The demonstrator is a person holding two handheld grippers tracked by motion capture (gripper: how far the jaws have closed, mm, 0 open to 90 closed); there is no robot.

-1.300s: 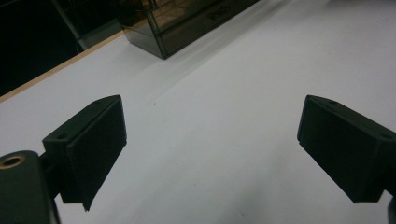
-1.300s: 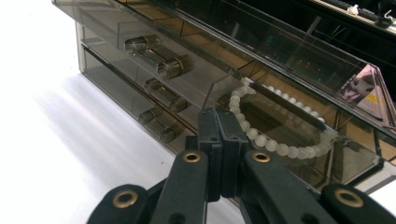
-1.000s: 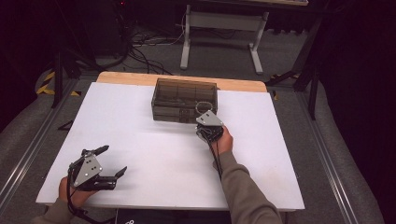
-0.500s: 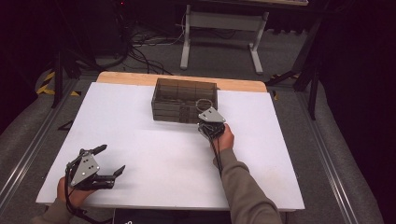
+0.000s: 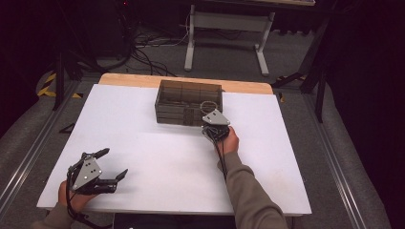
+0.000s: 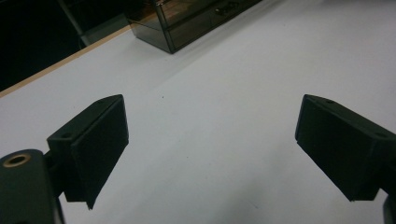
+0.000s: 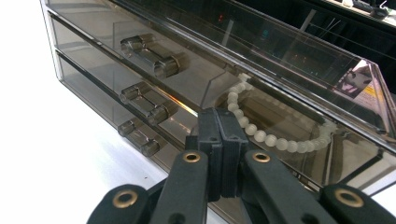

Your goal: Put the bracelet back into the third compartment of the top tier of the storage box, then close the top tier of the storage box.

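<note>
A smoked clear drawer box [image 5: 188, 101] stands at the back middle of the white table [image 5: 143, 143]. A bracelet of pale beads [image 5: 208, 106] lies in its open top tray at the right end. My right gripper [image 5: 210, 120] is shut, its tips at the box's front right, just below the tray rim. In the right gripper view the shut tips [image 7: 218, 114] sit right in front of the bead bracelet [image 7: 261, 136], with nothing seen between the pads. Three drawer handles [image 7: 144, 101] stack up to their left. My left gripper [image 5: 113, 163] rests open near the front left edge, nothing between its jaws [image 6: 210, 149].
A wooden strip [image 5: 129, 78] runs along the table's far edge behind the box. Beyond it on the floor are a white metal stand [image 5: 224, 24] and loose cables [image 5: 148, 47]. In the left gripper view the box [image 6: 187, 18] lies far ahead across bare table.
</note>
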